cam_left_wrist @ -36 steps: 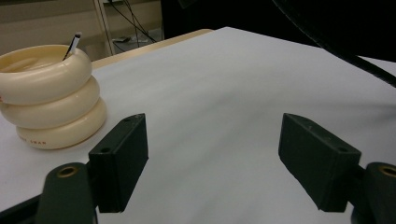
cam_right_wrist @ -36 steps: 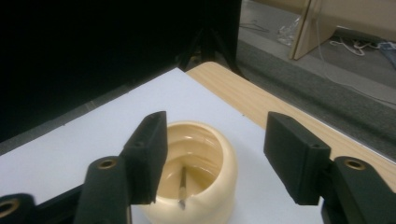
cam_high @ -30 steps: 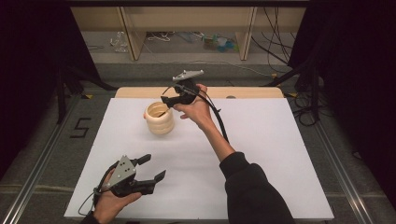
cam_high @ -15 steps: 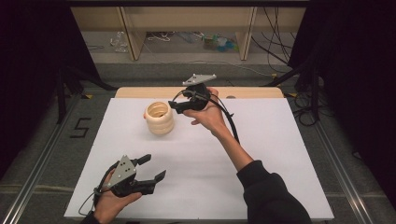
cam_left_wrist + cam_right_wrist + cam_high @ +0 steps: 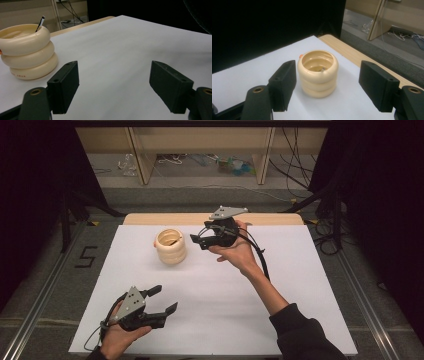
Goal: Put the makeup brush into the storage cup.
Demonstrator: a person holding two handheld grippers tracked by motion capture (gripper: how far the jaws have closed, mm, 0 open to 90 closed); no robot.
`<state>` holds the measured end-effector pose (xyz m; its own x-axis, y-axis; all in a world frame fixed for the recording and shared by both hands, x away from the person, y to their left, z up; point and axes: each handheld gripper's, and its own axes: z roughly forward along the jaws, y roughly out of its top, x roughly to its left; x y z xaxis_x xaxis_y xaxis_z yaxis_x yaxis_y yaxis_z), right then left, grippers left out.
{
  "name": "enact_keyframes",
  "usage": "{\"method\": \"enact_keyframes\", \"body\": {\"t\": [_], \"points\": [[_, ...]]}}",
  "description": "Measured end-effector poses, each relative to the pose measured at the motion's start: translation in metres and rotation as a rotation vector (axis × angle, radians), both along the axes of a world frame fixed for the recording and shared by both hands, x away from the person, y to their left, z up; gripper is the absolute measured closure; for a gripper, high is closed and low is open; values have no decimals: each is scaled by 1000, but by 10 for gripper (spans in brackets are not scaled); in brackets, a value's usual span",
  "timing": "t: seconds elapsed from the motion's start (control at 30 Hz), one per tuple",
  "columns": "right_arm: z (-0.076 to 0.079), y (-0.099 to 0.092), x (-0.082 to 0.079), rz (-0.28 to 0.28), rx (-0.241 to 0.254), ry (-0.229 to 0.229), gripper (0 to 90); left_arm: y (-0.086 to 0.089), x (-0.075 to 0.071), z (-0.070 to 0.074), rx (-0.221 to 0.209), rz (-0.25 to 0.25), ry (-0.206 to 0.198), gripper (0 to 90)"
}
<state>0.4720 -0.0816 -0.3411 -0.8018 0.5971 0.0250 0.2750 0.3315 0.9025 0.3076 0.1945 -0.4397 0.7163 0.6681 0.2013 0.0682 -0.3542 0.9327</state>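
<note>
While the left gripper point(image 5: 161, 301) rests with jaws apart near the table's point(image 5: 300, 285) front edge, the empty, spread right gripper point(image 5: 196, 240) hovers just beside the cream ribbed plastic pot point(image 5: 170, 246) at the back; next it likely needs to straddle the pot.

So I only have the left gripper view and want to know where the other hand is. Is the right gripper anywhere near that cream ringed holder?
Observer: Yes. In the high view the right gripper hovers just right of the holder, apart from it.
Operator: Are its jaws open?
Observer: Open, and nothing is between them; the right gripper view looks at the holder between its jaws.
Operator: I see a dark stick poking out. Anything else inside?
Observer: A small pale thing lies at the bottom; I cannot tell what it is.
</note>
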Motion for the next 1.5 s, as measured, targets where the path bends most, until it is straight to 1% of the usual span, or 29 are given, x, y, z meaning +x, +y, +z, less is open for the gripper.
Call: {"method": "enact_keyframes", "body": {"t": [0.07, 0.1, 0.17, 0.27, 0.37, 0.4, 0.43, 0.5, 0.53, 0.57, 0.6, 0.63, 0.67, 0.7, 0.73, 0.83, 0.87, 0.9, 1.07, 1.1, 1.17, 1.23, 1.3, 1.33, 1.37, 1.4, 1.43, 1.47, 1.5], "points": [[-1, -4, -2, 1, 14, 3, 315, 0, 0, 0, 1, 1, -1, 238], [-1, -7, -4, -7, 7, -2, 316, 0, 0, 0, 0, 2, -1, 238], [-1, -12, -8, -16, 11, -18, 317, 0, 0, 0, -1, 2, -1, 238], [-3, -19, -14, -12, 39, -22, 317, 0, 0, 0, 1, 2, 0, 234], [-4, -25, -21, -21, 46, -33, 317, 0, 0, 0, 1, 3, 0, 234], [-4, -27, -23, -23, 37, -31, 319, 0, 0, 0, 1, 4, 0, 234], [-5, -28, -25, -34, 41, -38, 319, 0, 0, 0, 0, 4, 0, 234], [-8, -31, -28, -25, 36, -33, 319, 0, 0, 0, -1, 3, -1, 234], [-10, -32, -29, -26, 33, -38, 319, 2, 3, 1, 16, 10, -39, 234], [-11, -33, -31, -23, 26, -34, 319, 2, 2, 1, 7, 22, -31, 234], [-13, -33, -31, -25, 37, -30, 319, 2, 2, 1, 7, 25, -23, 234], [-15, -34, -32, -18, 37, -20, 319, 1, 2, 0, 1, 17, -23, 234], [-16, -35, -32, -21, 29, -23, 318, 1, 2, 0, 0, 8, -22, 234], [-17, -35, -33, -28, 30, -26, 318, -8, -8, -5, -144, 35, 118, 234], [-18, -36, -33, -17, 30, -18, 315, -9, -8, -5, -151, 35, 125, 234], [-21, -37, -34, -18, 15, -13, 306, -9, -9, -6, -159, 28, 141, 234], [-22, -37, -35, -13, 18, -7, 300, -9, -10, -6, -169, 27, 152, 234], [-23, -38, -36, -16, 9, -9, 298, -10, -11, -6, -173, 39, 166, 234], [-29, -43, -40, -15, 11, 6, 282, -11, -12, -6, -192, 33, 192, 234], [-30, -45, -41, -15, 10, 9, 272, -10, -11, -6, -175, 38, 171, 234], [-31, -47, -43, -19, 11, 8, 253, -10, -11, -6, -174, 35, 171, 234], [-32, -49, -45, -17, 31, 16, 234, -10, -11, -6, -174, 34, 172, 234], [-32, -52, -47, -31, 55, 3, 217, -10, -11, -6, -175, 34, 172, 234], [-32, -53, -49, -25, 63, 5, 201, -10, -11, -6, -183, 33, 173, 234], [-32, -55, -50, -33, 62, -7, 180, -10, -11, -6, -180, 32, 171, 234], [-32, -56, -51, -42, 67, -6, 173, -10, -12, -5, -182, 37, 172, 234], [-32, -57, -52, -41, 83, -5, 175, -10, -11, -6, -187, 23, 170, 234], [-31, -58, -54, -44, 83, -11, 175, -9, -11, -5, -181, 43, 157, 234], [-31, -60, -55, -44, 86, -7, 174, -9, -11, -5, -174, 48, 160, 234]]}}
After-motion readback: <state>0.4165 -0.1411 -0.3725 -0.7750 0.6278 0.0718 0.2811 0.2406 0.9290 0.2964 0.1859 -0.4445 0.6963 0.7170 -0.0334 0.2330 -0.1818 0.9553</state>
